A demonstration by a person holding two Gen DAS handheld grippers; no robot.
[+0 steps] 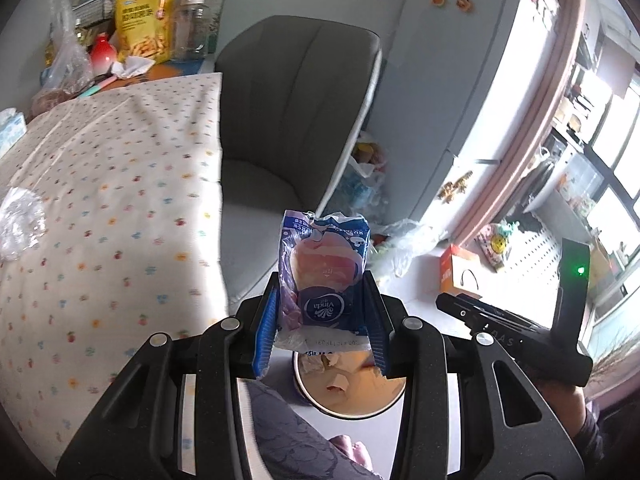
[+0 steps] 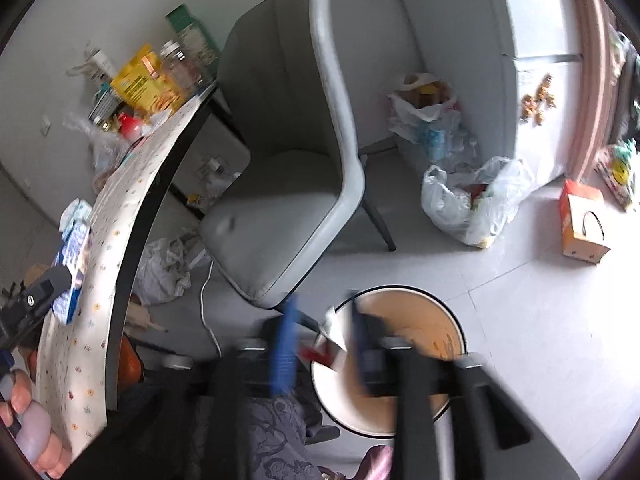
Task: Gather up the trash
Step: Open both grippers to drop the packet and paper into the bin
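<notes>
My left gripper [image 1: 322, 280] is shut on a blue Vinda tissue packet [image 1: 324, 264], which stands upright between the blue pads. Below it sits a round white bin [image 1: 344, 414] with scraps of paper inside. In the right wrist view my right gripper [image 2: 322, 340] is blurred and hangs over the bin's [image 2: 420, 320] left rim. Its blue fingers [image 2: 284, 352] stand apart, with a white and red wrapper [image 2: 330, 346] loose between them. The left gripper [image 2: 60, 276] and its packet [image 2: 74, 256] show at the table's edge. The right gripper [image 1: 452, 306] appears right of the bin.
A grey chair [image 2: 288, 160] stands behind the bin, beside a table with a dotted cloth [image 1: 112, 200]. Filled plastic bags [image 2: 472, 200] and an orange carton [image 2: 580, 220] lie on the floor by the fridge. Clear plastic [image 1: 20, 224] lies on the cloth. A person's patterned trouser leg [image 2: 276, 420] is beside the bin.
</notes>
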